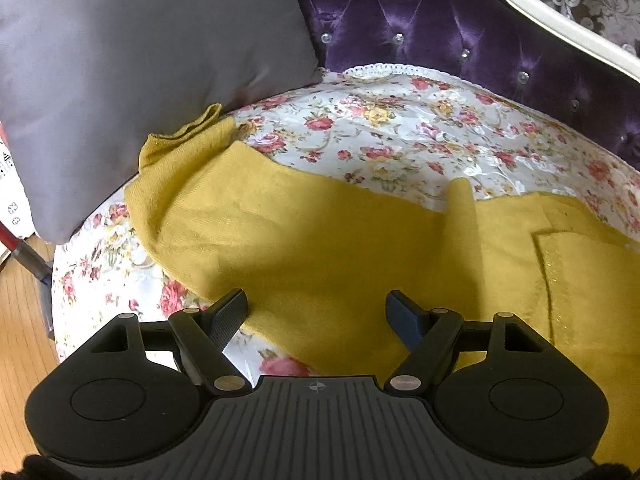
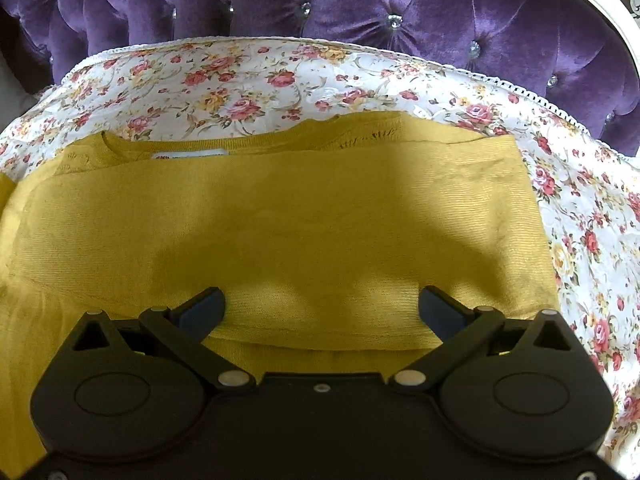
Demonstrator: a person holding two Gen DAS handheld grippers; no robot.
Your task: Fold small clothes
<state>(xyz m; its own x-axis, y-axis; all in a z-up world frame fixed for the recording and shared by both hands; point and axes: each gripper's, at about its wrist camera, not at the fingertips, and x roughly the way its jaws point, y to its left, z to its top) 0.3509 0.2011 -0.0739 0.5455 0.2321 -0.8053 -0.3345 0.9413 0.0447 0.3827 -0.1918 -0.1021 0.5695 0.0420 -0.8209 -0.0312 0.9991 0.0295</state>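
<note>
A mustard-yellow knit sweater (image 1: 320, 240) lies flat on a floral-covered seat (image 1: 400, 132). In the left wrist view one sleeve (image 1: 180, 144) stretches up-left toward a grey cushion. My left gripper (image 1: 318, 308) is open and empty, just above the sweater's near edge. In the right wrist view the sweater (image 2: 280, 216) has a layer folded over its body; the neckline and a white label (image 2: 188, 155) show at the far edge. My right gripper (image 2: 322, 304) is open and empty over the folded layer's near edge.
A grey cushion (image 1: 140, 60) leans at the left on the seat. A purple tufted backrest (image 2: 320, 4) with a white frame (image 1: 560, 12) rises behind. Wooden floor (image 1: 20, 320) and a red-handled pole (image 1: 24, 256) lie beyond the seat's left edge.
</note>
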